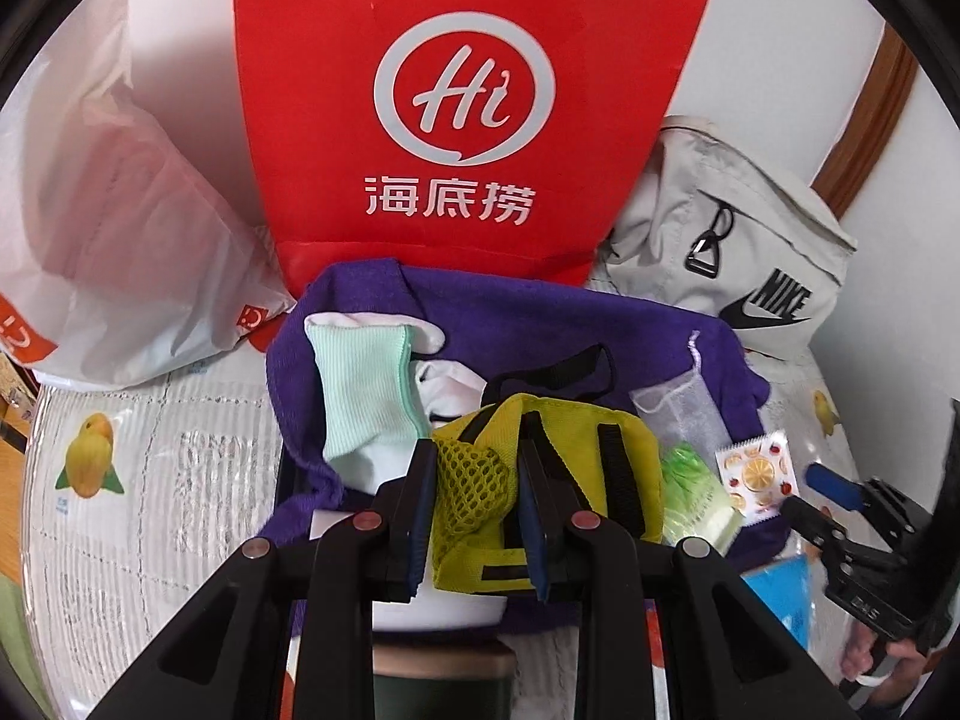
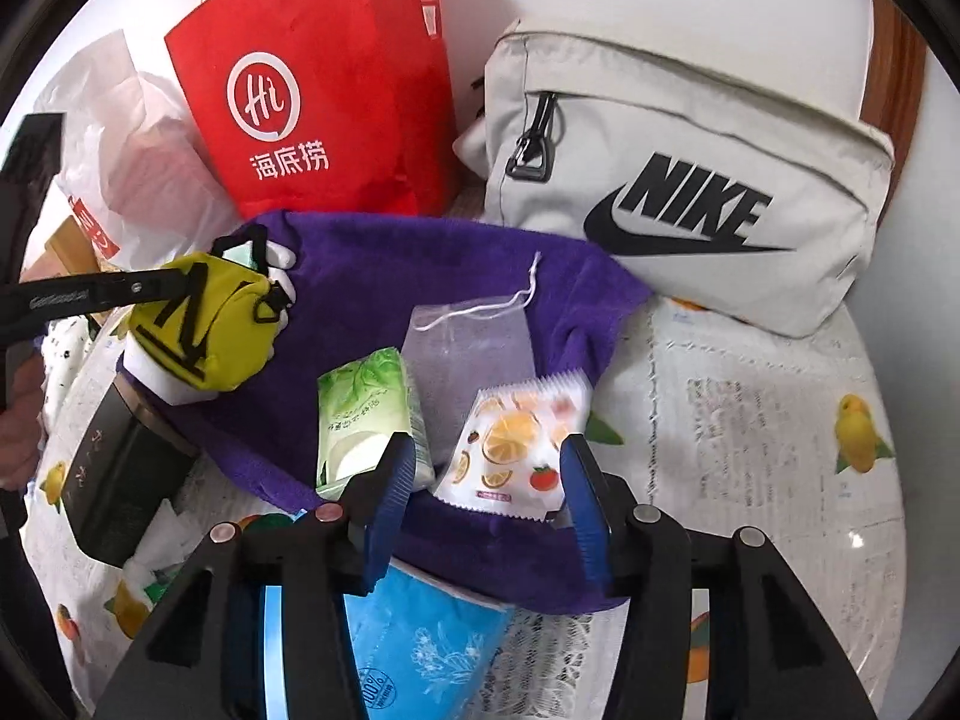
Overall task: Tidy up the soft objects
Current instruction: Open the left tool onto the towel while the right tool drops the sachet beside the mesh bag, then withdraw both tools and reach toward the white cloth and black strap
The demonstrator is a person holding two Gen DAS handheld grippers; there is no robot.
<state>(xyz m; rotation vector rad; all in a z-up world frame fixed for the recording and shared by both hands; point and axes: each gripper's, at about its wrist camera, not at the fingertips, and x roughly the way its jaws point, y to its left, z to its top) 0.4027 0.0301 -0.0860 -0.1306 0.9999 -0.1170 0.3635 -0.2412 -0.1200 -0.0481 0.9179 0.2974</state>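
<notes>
Pinching a yellow mesh pouch (image 1: 540,480) between its blue pads, the left hand-held gripper (image 1: 474,510) is holding it over a purple towel (image 1: 540,324) spread on the desk (image 1: 150,480). The right hand-held gripper (image 2: 489,498) is standing with its jaws spread, a fruit-print wet-wipe packet (image 2: 516,450) lying between them on the towel, apparently not pinched. Just beside that packet a green tissue pack (image 2: 366,414) and a clear drawstring pouch (image 2: 468,348) are lying. Behind the towel a red Haidilao bag (image 1: 468,108) and a grey Nike bag (image 2: 678,180) are standing.
</notes>
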